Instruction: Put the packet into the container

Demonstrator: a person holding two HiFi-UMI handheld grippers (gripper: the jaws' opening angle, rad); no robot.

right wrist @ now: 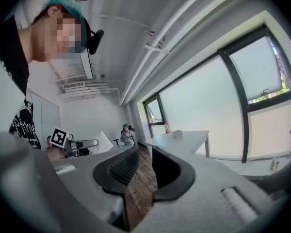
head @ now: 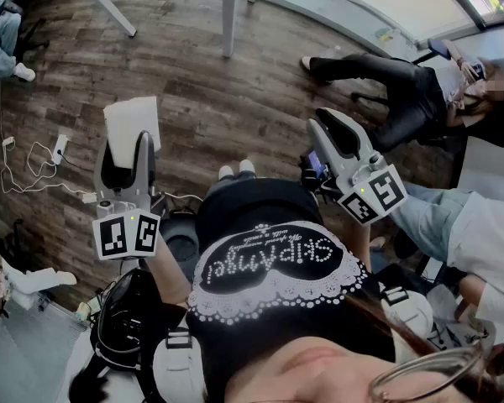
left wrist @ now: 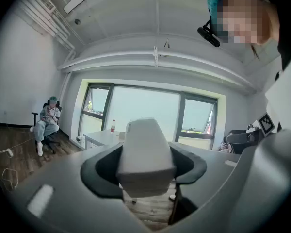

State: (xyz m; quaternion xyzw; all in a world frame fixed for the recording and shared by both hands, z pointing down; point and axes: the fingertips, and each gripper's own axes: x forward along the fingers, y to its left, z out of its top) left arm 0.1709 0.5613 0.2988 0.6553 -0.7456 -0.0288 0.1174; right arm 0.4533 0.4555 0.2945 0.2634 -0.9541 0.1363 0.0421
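Note:
A white packet (head: 132,121) sticks out forward from the jaws of my left gripper (head: 129,146), held over the wooden floor in front of my body. In the left gripper view the packet (left wrist: 145,154) fills the space between the two dark pads, and the left gripper (left wrist: 146,165) is shut on it. My right gripper (head: 337,127) is held at about the same height on the other side. In the right gripper view its jaws (right wrist: 144,152) stand a narrow gap apart with only floor showing between them. No container shows in any view.
A white table (head: 228,7) stands ahead, also seen with a bottle (left wrist: 113,125) on it by the windows. One person sits on a chair (head: 403,91) at the right; another (head: 479,242) stands close beside me. Cables (head: 34,170) lie on the floor at the left.

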